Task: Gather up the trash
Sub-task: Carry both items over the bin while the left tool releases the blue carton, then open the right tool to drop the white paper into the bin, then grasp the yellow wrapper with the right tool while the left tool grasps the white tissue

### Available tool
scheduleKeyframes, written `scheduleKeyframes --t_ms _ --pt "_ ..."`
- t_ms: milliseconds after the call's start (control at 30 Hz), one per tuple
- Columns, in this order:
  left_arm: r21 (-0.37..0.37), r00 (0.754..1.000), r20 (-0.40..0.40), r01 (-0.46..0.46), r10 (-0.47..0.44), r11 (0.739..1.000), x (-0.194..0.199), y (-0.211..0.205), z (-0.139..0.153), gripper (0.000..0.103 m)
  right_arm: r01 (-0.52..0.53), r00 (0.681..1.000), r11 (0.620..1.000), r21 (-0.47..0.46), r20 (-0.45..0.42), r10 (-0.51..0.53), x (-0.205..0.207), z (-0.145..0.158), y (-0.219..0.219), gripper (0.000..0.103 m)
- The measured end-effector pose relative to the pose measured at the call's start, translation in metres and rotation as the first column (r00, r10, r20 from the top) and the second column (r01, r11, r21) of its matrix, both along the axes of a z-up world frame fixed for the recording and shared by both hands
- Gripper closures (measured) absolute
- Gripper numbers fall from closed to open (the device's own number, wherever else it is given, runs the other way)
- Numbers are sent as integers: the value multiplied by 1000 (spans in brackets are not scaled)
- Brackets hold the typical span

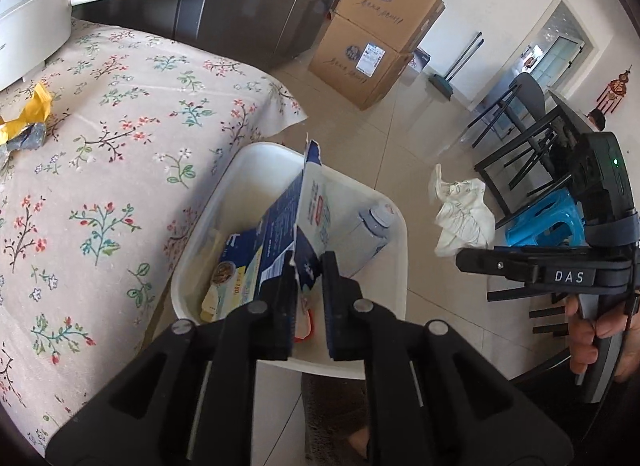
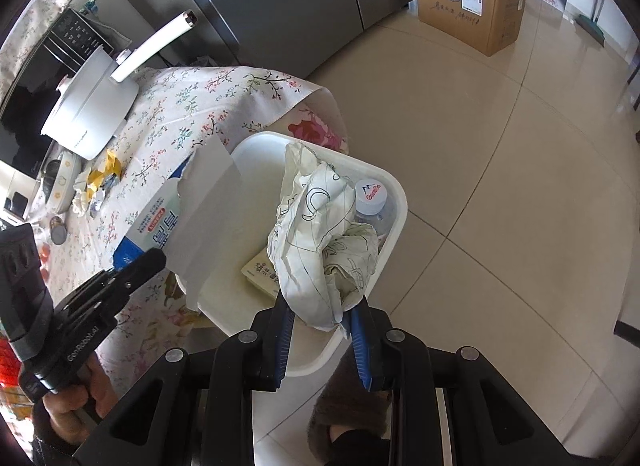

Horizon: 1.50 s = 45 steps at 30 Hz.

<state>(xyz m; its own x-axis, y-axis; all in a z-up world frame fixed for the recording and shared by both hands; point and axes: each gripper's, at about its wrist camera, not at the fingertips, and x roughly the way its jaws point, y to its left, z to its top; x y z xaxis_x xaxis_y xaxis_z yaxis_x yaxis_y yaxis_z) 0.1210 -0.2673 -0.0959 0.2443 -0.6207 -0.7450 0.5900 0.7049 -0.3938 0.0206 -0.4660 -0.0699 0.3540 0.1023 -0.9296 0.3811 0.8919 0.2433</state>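
Note:
My left gripper is shut on a torn blue and white carton and holds it over the white trash bin beside the table. My right gripper is shut on a crumpled white paper with black line drawings, held over the same bin. The carton and left gripper show at the left in the right wrist view. The right gripper and paper show at the right in the left wrist view. A capped bottle and a packet lie in the bin.
The table with a floral cloth carries a yellow wrapper, more crumpled scraps and a white pot. Cardboard boxes stand on the tiled floor. Black chairs and a blue stool stand at the right.

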Motion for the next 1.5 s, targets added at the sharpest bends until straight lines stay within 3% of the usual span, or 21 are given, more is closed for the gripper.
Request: scheduleKeyframes --t_ms 167,333,500,667,767,833,933,967,1033,1200,1500 --pt "59 996 80 22 -27 998 -7 6 13 70 -8 1000 1000 -7 -14 8 2 -2 3 75" --pt "137 987 159 -11 -11 990 -12 26 27 35 -23 1000 1000 -14 -16 23 6 -3 9 75" --pt "162 981 183 -97 66 982 -6 58 40 23 -44 999 999 -18 -18 44 14 -3 20 75" --pt "261 962 229 -206 147 943 -2 92 48 21 -75 997 997 -19 -13 75 24 0 34 75" --pt "273 953 231 -256 195 927 1 115 53 17 -82 996 996 -23 -20 82 30 -2 40 75" --pt "275 946 224 -291 233 916 2 131 56 9 -83 996 996 -28 -26 83 34 -3 43 74" --pt "282 934 229 -332 273 900 2 150 59 3 -78 997 996 -29 -27 78 39 -3 46 65" --pt "286 931 230 -343 284 895 2 155 59 3 -74 997 997 -32 -26 73 41 -3 47 53" --pt "294 926 227 -360 301 886 3 164 59 2 -56 998 998 -35 -18 55 44 -1 47 39" --pt "321 913 242 -395 328 861 2 178 58 1 -41 999 999 -24 2 41 47 6 53 33" --pt "350 906 267 -410 330 842 -4 194 62 1 -116 992 990 -81 30 119 63 20 83 31"
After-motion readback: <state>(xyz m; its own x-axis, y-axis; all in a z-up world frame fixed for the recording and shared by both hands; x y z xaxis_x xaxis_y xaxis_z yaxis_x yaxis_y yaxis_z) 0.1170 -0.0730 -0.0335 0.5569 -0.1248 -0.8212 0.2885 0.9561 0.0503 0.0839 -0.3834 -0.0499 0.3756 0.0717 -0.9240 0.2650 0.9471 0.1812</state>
